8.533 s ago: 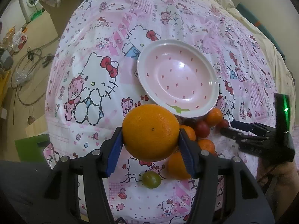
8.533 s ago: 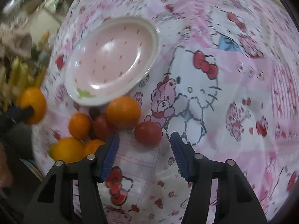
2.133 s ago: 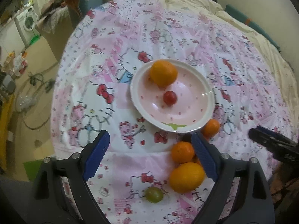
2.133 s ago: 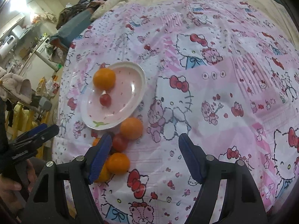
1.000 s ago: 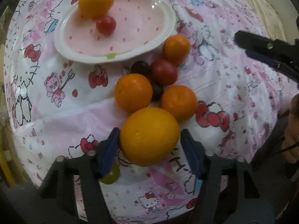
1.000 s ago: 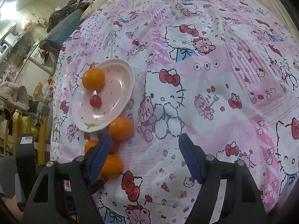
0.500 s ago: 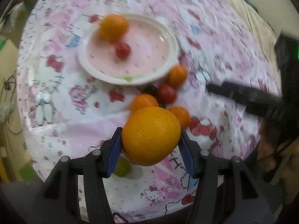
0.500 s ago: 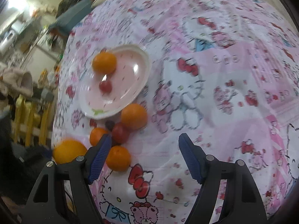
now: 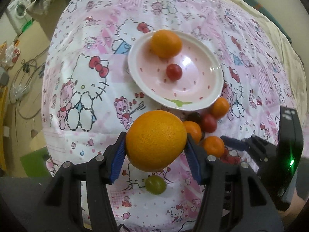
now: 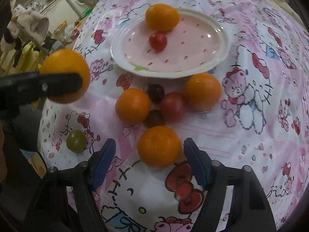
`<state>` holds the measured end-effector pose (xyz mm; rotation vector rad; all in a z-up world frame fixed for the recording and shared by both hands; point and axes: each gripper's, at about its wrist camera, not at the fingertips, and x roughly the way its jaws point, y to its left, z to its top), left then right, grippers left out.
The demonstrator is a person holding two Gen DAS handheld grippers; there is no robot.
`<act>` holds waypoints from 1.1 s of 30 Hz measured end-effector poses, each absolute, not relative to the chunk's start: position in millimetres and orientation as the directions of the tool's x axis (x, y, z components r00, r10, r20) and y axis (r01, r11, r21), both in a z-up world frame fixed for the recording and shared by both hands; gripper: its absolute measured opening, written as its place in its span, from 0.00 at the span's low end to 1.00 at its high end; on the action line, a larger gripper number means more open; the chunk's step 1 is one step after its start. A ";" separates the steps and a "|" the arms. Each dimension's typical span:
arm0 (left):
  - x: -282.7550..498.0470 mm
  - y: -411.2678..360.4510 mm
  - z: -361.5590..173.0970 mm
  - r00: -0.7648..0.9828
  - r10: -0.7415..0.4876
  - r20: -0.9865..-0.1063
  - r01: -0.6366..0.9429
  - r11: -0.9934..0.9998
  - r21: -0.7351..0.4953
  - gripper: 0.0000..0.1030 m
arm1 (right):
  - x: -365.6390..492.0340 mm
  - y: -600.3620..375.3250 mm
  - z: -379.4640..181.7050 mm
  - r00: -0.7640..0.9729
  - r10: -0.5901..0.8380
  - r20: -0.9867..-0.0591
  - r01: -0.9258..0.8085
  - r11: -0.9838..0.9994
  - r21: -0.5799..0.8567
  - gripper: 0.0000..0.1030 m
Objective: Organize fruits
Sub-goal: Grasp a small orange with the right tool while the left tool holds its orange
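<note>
Black gripper, blue jaws, silver screws

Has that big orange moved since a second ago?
Yes. The big orange, clamped in the left gripper, is now lifted off the cloth, nearer the plate.

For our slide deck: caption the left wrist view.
Left tongs grip a large orange near a plate of fruit.

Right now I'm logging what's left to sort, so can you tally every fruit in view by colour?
Orange: 5, the big orange in the left claw, one on the plate, three on the cloth.
Red: 2.
Dark: 2.
Green: 1.
Total: 10
</note>
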<state>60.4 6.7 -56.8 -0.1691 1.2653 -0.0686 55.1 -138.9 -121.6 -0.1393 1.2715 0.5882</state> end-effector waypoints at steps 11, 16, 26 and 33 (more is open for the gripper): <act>63.2 9.7 -58.1 0.302 -0.140 -0.943 -0.060 0.984 -0.166 0.52 | 59.3 -143.3 -121.4 0.146 0.355 -0.924 -0.495 0.834 0.242 0.43; 62.6 12.0 -58.8 0.307 -0.127 -0.943 -0.064 0.986 -0.154 0.52 | 56.6 -142.7 -115.6 0.149 0.368 -0.918 -0.500 0.829 0.251 0.43; 60.2 19.7 -59.5 0.327 -0.088 -0.941 -0.086 0.989 -0.123 0.52 | 50.5 -164.2 -92.0 0.183 0.407 -0.895 -0.478 0.832 0.281 0.43; 59.0 22.7 -59.1 0.336 -0.076 -0.939 -0.089 0.990 -0.112 0.52 | 52.3 -184.1 -66.3 0.246 0.453 -0.857 -0.446 0.838 0.314 0.43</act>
